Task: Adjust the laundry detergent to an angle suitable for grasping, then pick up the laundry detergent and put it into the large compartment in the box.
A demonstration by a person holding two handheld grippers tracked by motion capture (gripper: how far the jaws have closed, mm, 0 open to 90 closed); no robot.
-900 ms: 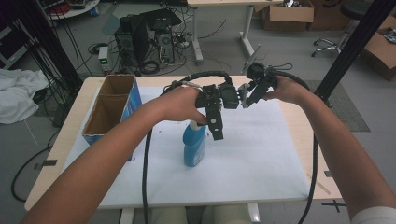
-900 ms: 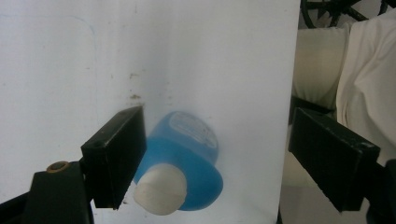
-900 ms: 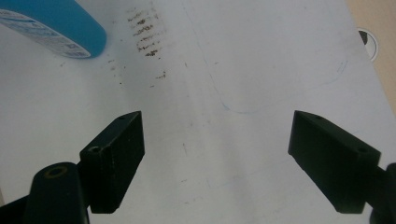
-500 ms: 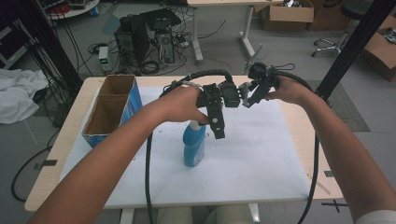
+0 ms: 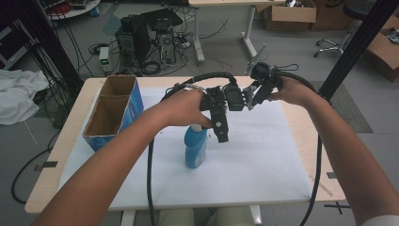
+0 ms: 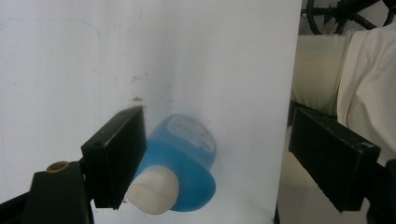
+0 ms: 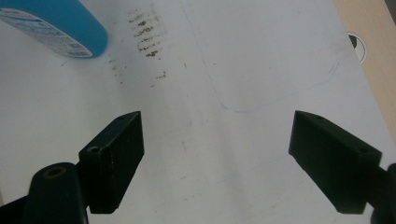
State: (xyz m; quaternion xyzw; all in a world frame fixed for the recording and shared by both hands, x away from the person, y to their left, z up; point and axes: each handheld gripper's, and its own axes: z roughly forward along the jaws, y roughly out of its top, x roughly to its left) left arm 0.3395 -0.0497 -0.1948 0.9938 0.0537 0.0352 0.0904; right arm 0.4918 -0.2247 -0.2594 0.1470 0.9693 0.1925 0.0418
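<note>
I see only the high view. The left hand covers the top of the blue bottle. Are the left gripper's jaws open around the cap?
Observer: Open. In the left gripper view the white cap sits beside one jaw, with a wide gap to the other.
Operator: Is the bottle held?
Observer: No, the blue bottle stands free on the white sheet.
Operator: And the right gripper?
Observer: The right gripper is open over bare sheet with brown marks; the bottle's base lies at its view's corner.
</note>
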